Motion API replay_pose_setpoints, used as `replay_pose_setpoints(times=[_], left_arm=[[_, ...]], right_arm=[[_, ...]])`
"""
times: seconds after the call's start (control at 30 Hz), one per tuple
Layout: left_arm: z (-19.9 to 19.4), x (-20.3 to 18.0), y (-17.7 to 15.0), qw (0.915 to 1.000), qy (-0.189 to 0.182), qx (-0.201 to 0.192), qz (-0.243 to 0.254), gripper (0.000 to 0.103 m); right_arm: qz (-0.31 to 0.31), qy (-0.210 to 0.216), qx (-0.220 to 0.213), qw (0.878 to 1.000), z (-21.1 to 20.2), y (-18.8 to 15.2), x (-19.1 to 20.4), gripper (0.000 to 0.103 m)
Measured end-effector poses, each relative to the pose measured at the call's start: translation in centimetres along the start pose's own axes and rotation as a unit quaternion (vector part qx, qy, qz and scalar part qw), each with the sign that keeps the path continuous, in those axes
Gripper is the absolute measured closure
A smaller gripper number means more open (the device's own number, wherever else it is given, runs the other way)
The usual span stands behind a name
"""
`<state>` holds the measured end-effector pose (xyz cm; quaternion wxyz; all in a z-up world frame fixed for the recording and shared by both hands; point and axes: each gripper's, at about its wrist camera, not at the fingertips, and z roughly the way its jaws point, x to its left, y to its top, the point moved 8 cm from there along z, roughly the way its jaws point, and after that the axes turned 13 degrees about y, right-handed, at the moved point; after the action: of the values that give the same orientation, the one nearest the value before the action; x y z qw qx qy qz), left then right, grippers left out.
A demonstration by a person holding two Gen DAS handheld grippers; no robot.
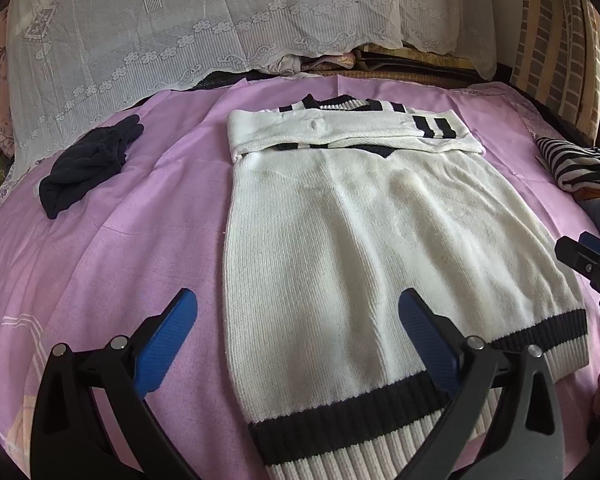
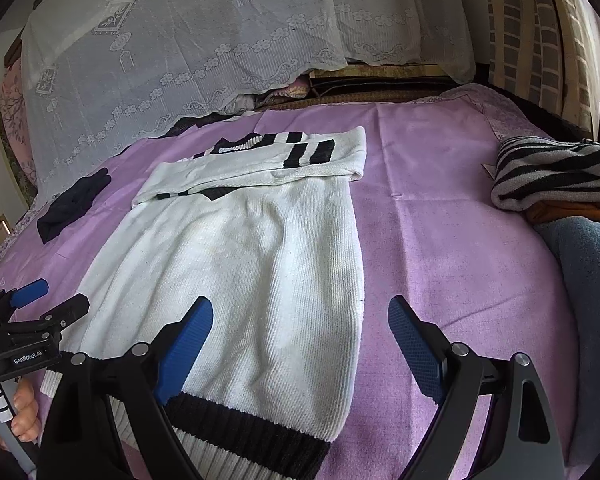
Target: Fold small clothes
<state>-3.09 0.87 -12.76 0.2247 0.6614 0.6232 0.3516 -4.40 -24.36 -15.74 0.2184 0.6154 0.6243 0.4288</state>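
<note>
The white knit sweater (image 1: 380, 248) lies flat at the centre of the frame on the purple bedsheet (image 1: 100, 248), sleeves folded across its top. The left claw (image 1: 296, 344) and the right claw (image 2: 300, 344) both gape wide, holding nothing. Dark socks (image 1: 88, 168) sit upper left.

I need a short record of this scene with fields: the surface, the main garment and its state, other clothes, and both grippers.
surface: purple bed sheet
main garment: white knit sweater with black bands, lying flat, sleeves folded across its far end
hem: near end, below both grippers
other clothes: dark garment to the sweater's left; striped garment on a pile to its right
left gripper: open, holds nothing, over the hem's left part
right gripper: open, holds nothing, over the hem's right edge
backdrop: white lace cloth
</note>
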Motion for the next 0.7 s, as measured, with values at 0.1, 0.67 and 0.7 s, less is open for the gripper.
replay_pose_setpoints(times=[0.1, 0.67, 0.7], left_arm=[[0.0, 0.3, -1.1, 0.9992, -0.031, 0.024, -0.006, 0.005], [-0.8, -0.3, -5.1, 0.9874, -0.131, 0.089, 0.0, 0.005], [-0.8, -0.3, -5.2, 0.9868, -0.136, 0.089, 0.001, 0.005]], right_arm=[[0.007, 0.001, 0.005, 1.0, -0.7, -0.5, -0.4, 0.013], [0.018, 0.038, 0.063, 0.997, -1.7, -4.1, 0.2, 0.013], [0.022, 0.044, 0.069, 0.996, -1.6, -4.5, 0.2, 0.013]])
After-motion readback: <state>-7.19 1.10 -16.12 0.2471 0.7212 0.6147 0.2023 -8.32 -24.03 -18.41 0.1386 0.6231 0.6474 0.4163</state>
